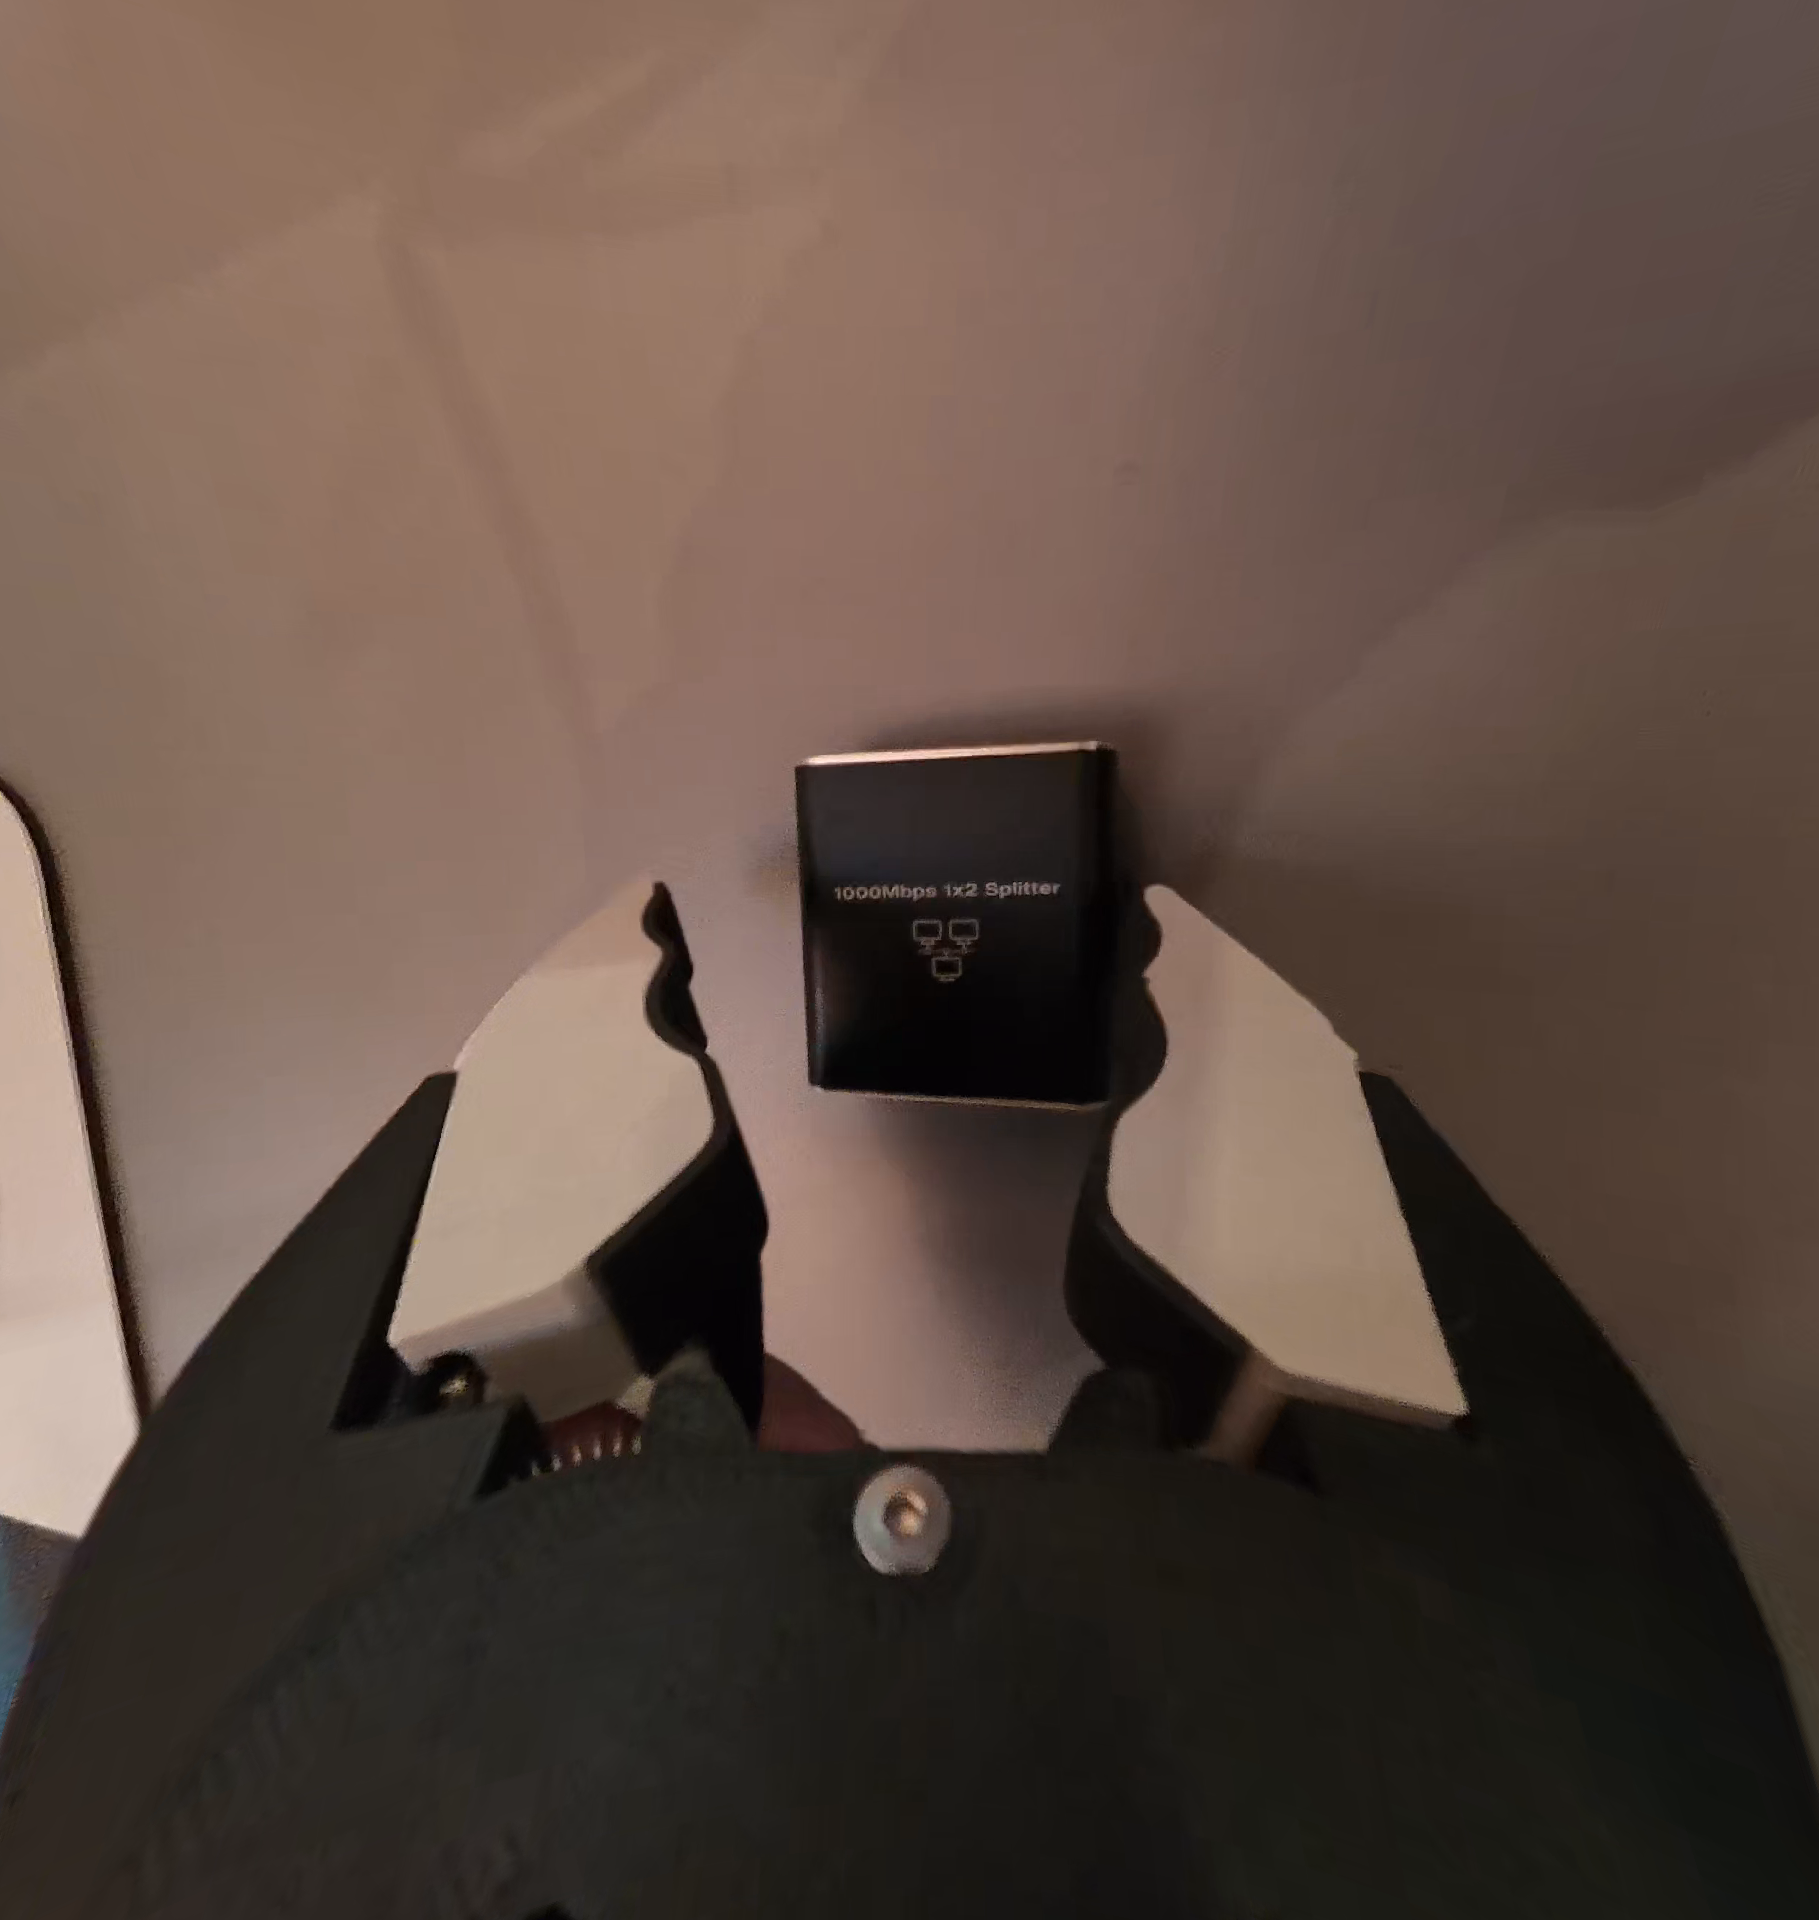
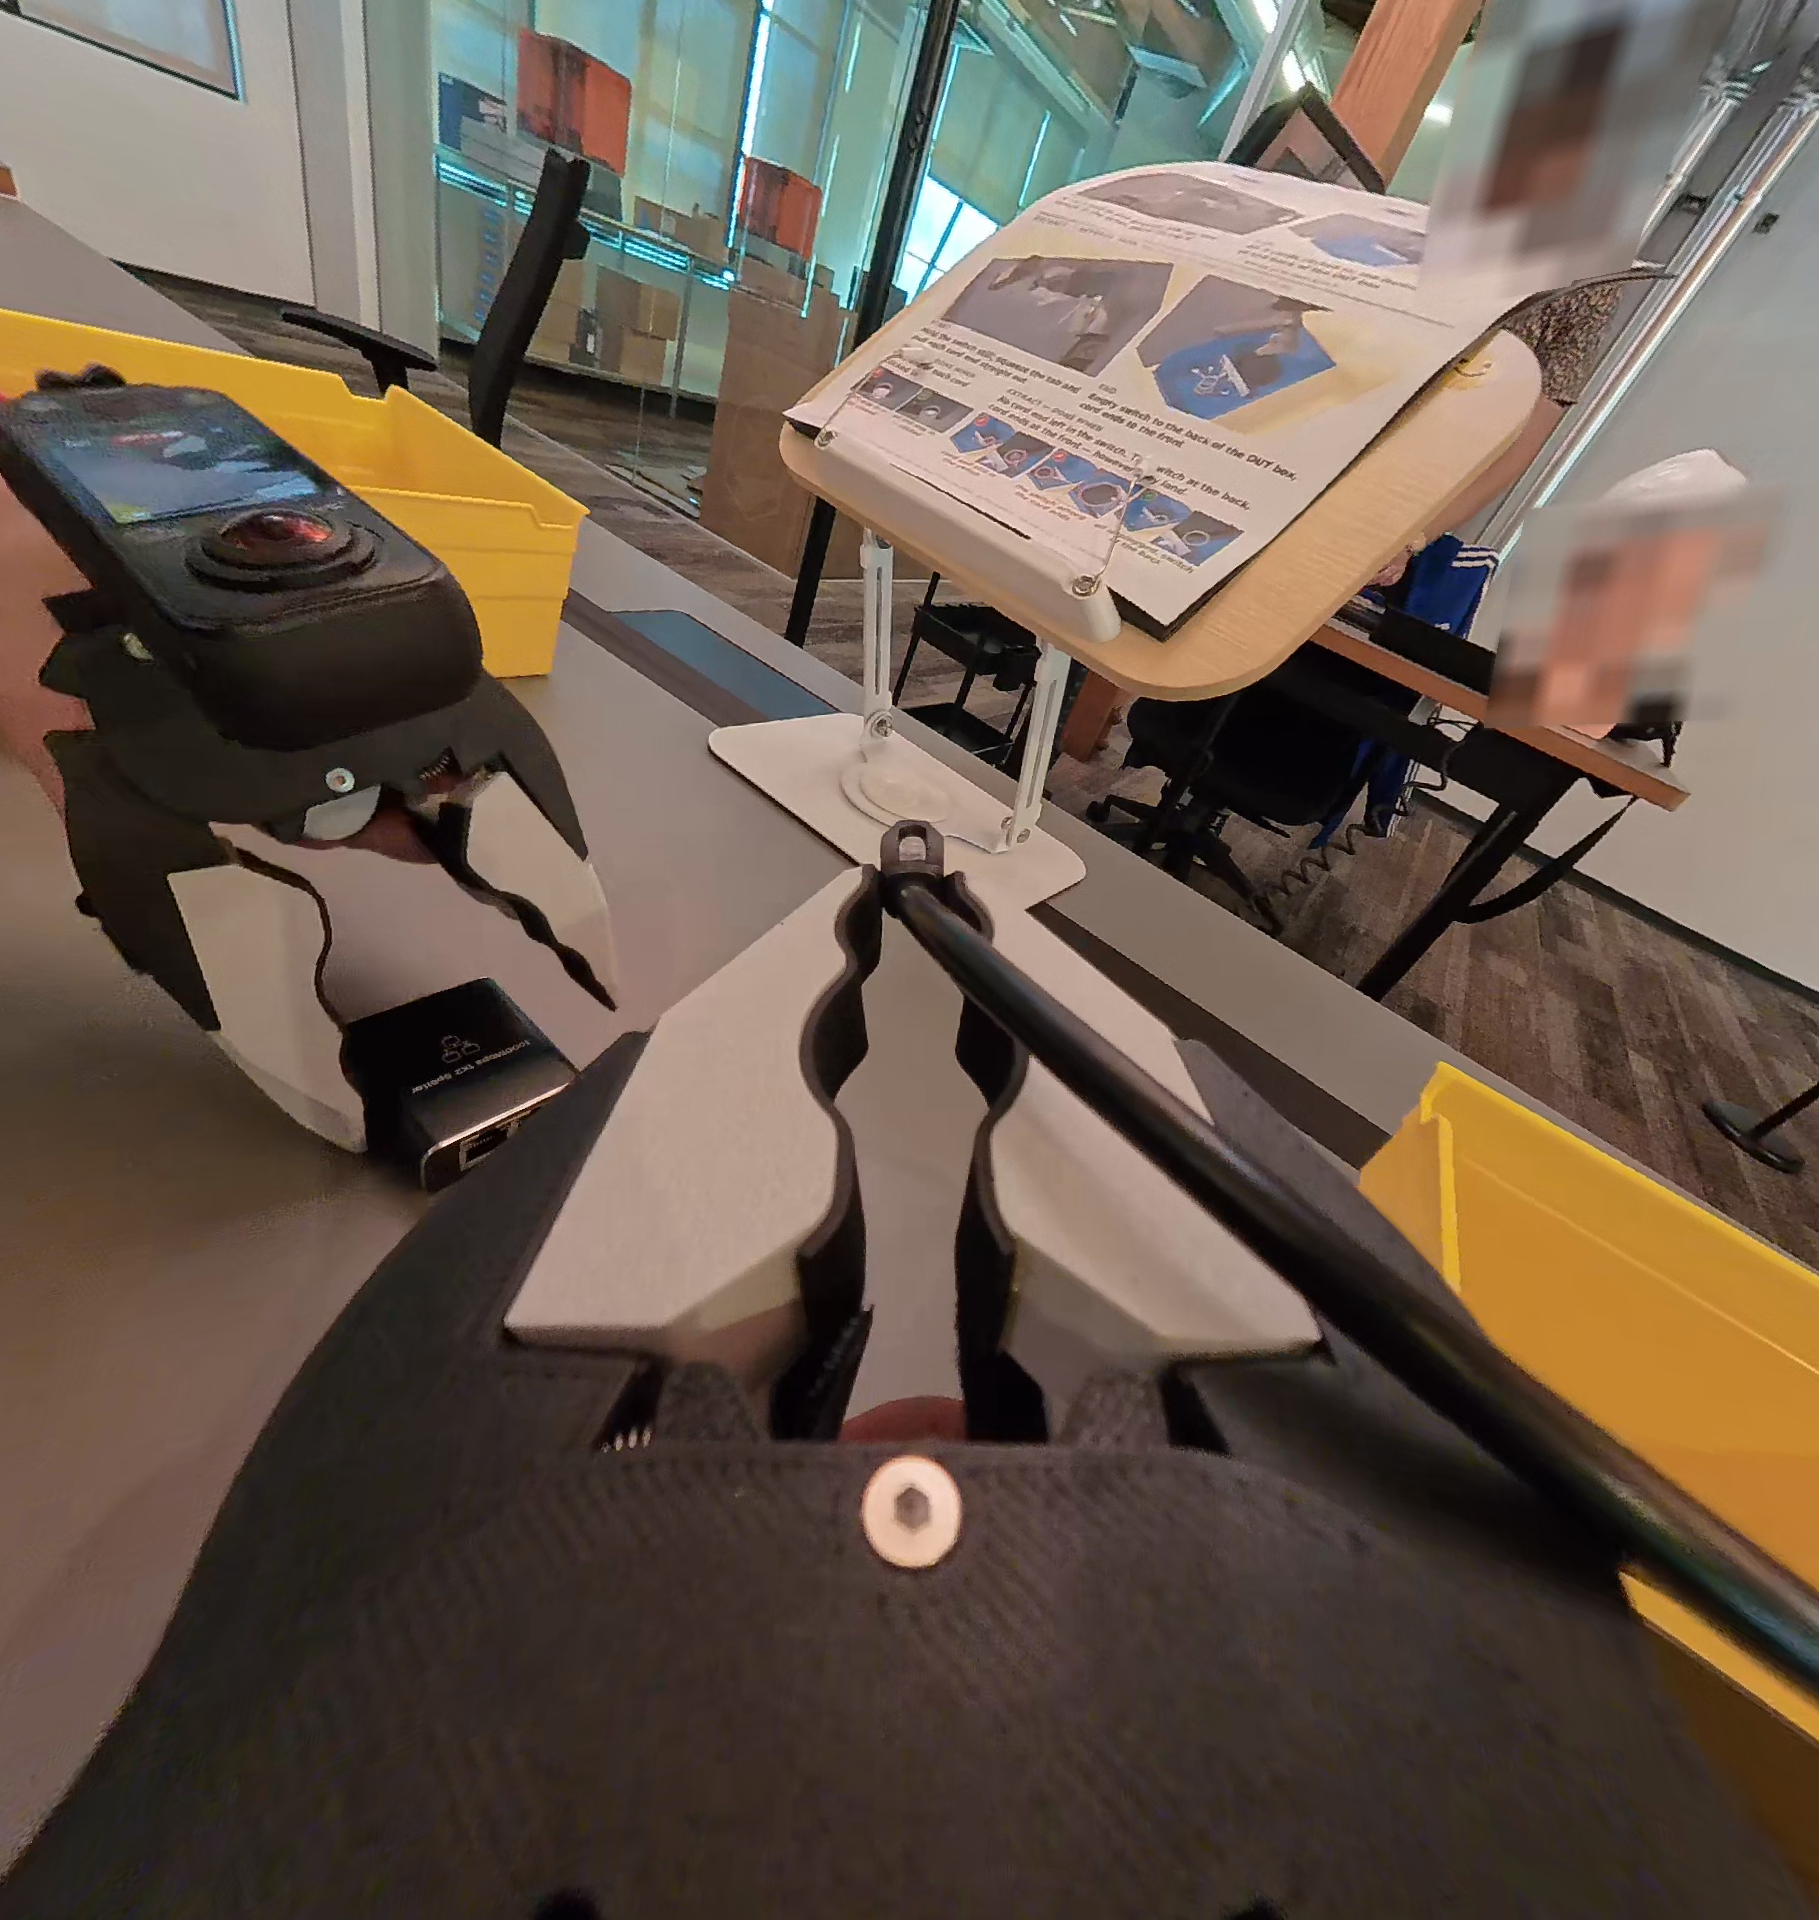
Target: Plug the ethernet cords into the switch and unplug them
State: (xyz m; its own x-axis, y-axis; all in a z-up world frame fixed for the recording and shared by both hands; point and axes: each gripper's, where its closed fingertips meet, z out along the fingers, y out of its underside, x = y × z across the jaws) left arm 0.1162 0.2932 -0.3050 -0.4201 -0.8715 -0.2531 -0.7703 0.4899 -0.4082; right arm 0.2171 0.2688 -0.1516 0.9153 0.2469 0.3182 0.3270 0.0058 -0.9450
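The switch (image 1: pixel 952 925) is a small black box with white print, lying flat on the grey table. My left gripper (image 1: pixel 905 914) is open and straddles it: the right finger (image 1: pixel 1248 1039) touches its side, the left finger (image 1: pixel 572 1039) stands apart. In the right wrist view the switch (image 2: pixel 458 1070) shows a port on its near end, with the left gripper (image 2: pixel 469 1023) over it. My right gripper (image 2: pixel 913 894) is shut on a black ethernet cord (image 2: pixel 1248 1153). Its plug (image 2: pixel 910 844) sticks out past the fingertips, to the right of the switch and apart from it.
A yellow bin (image 2: pixel 448 488) stands at the back left and another (image 2: pixel 1611 1309) at the near right. A tilted document stand (image 2: pixel 1248 582) with a printed sheet rises on a white base plate (image 2: pixel 780 753) behind the grippers; the plate's edge shows at left (image 1: pixel 11 1039).
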